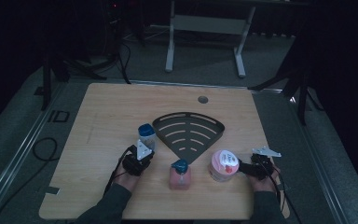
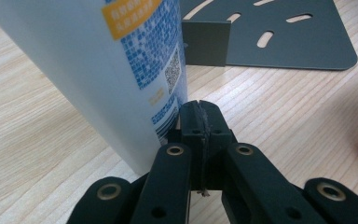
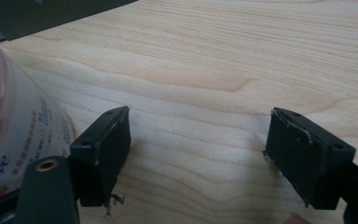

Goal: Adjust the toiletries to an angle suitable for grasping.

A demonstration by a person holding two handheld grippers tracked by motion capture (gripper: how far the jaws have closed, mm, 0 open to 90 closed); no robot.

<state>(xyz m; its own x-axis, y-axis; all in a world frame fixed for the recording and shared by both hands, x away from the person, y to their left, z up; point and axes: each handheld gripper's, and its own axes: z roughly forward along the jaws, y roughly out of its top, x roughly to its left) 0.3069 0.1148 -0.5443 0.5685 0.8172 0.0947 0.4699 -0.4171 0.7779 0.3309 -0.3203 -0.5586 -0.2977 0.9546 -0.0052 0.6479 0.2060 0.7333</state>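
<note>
left tongs point(image 2: 200, 116) clenched empty, beside blue-capped bottle point(image 2: 98, 70) | right tongs point(image 3: 196, 154) wide apart, beside pink jar point(image 3: 9, 126)

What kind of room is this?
Probably a lab or workshop set up for recording. A wooden table stands on grey carpet, cables trail across the floor, and a metal desk frame stands behind in the dark.

pale bottle point(image 2: 98, 70) with blue mosaic print, orange band and blue cap; pink pump bottle point(image 1: 180, 176), teal top; pink-lidded white jar point(image 1: 223, 165); dark grey slotted rack point(image 1: 189, 133); light woodgrain tabletop point(image 1: 107, 112).
</note>
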